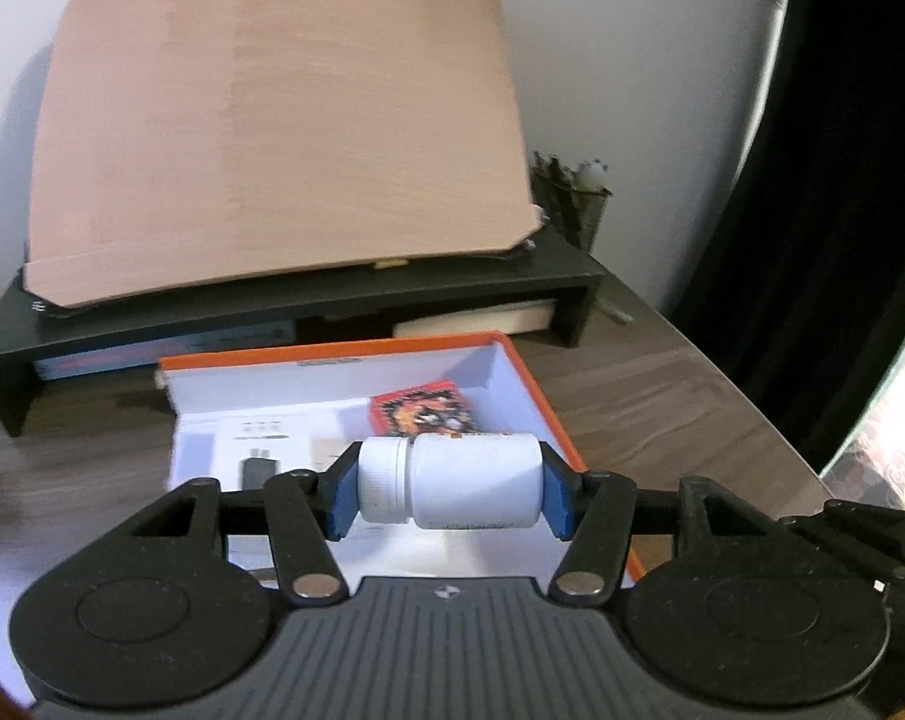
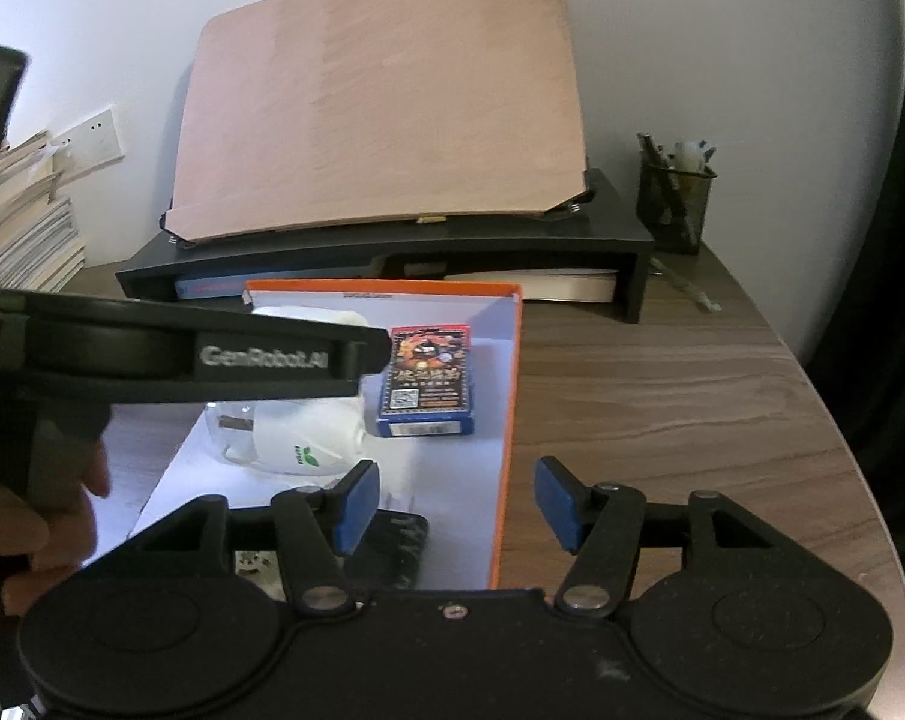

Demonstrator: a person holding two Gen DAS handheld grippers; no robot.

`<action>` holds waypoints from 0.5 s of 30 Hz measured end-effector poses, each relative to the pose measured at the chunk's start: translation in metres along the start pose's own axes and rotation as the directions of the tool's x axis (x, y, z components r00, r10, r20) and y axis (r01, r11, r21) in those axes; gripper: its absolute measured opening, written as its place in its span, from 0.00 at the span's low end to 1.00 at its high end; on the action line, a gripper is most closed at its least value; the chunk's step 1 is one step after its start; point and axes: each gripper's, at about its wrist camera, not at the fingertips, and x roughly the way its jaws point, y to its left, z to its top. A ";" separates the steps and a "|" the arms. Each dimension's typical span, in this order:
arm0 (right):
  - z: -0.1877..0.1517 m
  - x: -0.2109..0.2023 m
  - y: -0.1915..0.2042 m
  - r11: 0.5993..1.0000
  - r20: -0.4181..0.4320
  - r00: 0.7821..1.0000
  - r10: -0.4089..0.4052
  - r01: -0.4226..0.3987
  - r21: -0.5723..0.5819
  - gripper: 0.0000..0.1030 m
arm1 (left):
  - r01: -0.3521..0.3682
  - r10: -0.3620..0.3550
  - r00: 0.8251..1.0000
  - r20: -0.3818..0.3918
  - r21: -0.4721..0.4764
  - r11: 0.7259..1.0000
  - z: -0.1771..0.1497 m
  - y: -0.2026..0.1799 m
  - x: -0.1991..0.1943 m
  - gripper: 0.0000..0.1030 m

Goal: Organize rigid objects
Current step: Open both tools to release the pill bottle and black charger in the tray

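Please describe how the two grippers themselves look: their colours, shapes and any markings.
Both are matte black. The left gripper and right gripper each have two blue rectangular pads, black linkage bars with silver pivot pins, two round discs and a ribbed grey-black centre. Seen from the right wrist, the left one's side reads "GenRobot.AI" in white letters. No cables show.

Open box [image 2: 506,420] on the desk [image 2: 662,408], before the monitor riser [image 2: 392,246] at the desk's rear edge. A board [image 2: 380,96] leans on the riser; books [image 2: 548,285] lie beneath it. Pen holder [image 2: 674,198] at the rear right corner, right of the riser. Card pack [image 2: 428,384] in the box near its right wall; a bottle [image 2: 296,444] lies left of it; a charger [image 2: 392,546] sits nearer the front. Stacked papers [image 2: 32,222] stand at the rear left.
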 end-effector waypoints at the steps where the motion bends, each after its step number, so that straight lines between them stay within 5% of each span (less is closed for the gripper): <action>1: -0.001 -0.002 -0.001 1.000 0.002 1.000 -0.006 0.006 0.002 0.72 | 0.007 -0.007 1.000 -0.004 0.005 1.000 0.000 -0.003 0.002 0.56; 15: -0.006 -0.028 0.005 0.997 0.018 0.998 -0.063 0.062 0.052 0.76 | 0.046 -0.045 0.998 -0.035 0.023 0.999 -0.005 -0.012 -0.010 0.61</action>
